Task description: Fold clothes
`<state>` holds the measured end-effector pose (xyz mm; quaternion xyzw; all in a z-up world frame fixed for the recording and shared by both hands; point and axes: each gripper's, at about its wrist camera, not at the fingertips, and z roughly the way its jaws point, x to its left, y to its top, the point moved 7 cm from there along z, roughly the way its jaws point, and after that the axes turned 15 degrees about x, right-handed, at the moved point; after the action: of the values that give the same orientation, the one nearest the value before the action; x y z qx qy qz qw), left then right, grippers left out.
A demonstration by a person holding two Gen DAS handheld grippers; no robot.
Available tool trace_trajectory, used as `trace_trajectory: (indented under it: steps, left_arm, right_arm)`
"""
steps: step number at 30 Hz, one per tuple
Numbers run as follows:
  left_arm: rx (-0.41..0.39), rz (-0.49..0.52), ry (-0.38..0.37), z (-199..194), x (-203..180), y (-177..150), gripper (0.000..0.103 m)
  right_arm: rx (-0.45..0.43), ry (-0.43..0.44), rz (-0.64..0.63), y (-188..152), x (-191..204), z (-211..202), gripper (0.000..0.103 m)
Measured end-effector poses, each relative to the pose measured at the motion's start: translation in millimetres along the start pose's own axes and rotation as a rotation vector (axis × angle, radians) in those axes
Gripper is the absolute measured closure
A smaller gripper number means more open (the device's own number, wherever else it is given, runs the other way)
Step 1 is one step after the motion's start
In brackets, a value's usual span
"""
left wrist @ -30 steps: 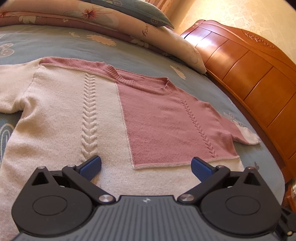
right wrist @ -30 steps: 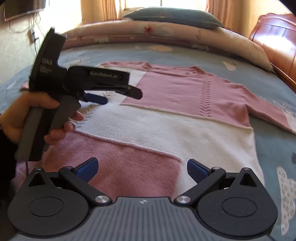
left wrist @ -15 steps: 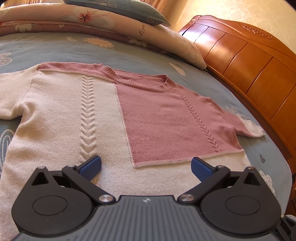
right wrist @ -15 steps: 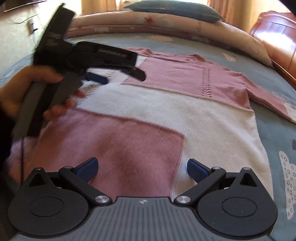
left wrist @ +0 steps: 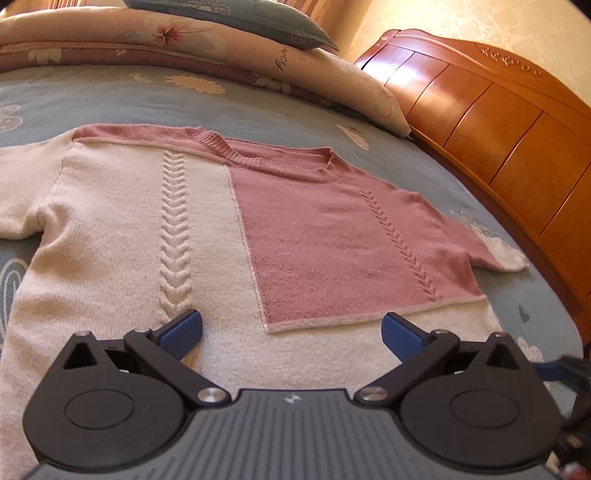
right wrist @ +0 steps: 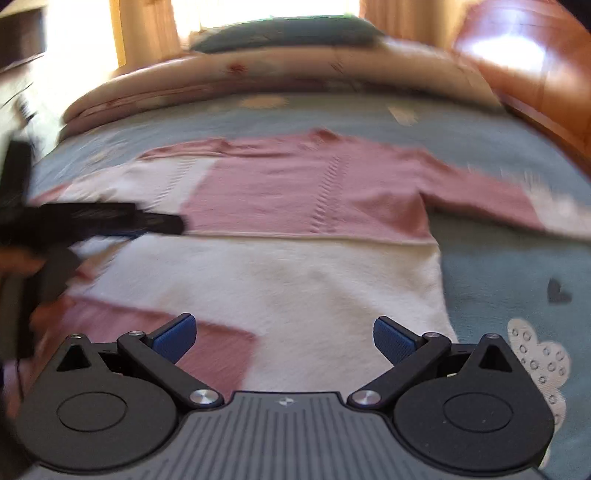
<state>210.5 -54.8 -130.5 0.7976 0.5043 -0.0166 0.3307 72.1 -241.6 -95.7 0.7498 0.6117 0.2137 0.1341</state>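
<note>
Both my left gripper (left wrist: 291, 328) and right gripper (right wrist: 284, 334) hover with fingers spread, holding nothing. A shallow pinch may lift only the sweater (left wrist: 207, 258) top layer.

One sweater (left wrist: 229, 236), two hand-held grippers (left wrist: 291, 330) (right wrist: 284, 334), two pillows (left wrist: 229, 14) (left wrist: 207, 48).

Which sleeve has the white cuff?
The pink sleeve on the headboard side ends in a white cuff; the cream sleeve opposite runs out of frame.

Sweater (left wrist: 207, 236) lies flat mid-bed (left wrist: 110, 96), collar toward the pillows (left wrist: 229, 44) along the far edge; headboard (left wrist: 509, 122) at the right edge.
</note>
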Motion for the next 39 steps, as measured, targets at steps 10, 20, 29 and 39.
trace_trajectory:
  steps: [10,20,29,39]
  left_arm:
    - [0.002,0.026,0.019,1,-2,0,0.001]
    - [-0.003,0.002,-0.015,-1,2,1,0.001]
    - [-0.014,0.032,-0.013,2,0,1,0.001]
    - [-0.025,0.043,-0.013,2,-1,1,0.001]
  right_arm:
    - [-0.048,-0.002,0.008,41,-37,-26,0.0]
    - [-0.066,0.114,0.048,199,-95,0,0.0]
    - [0.056,0.062,0.147,236,-145,112,0.0]
    - [-0.024,0.068,0.177,258,-161,106,0.0]
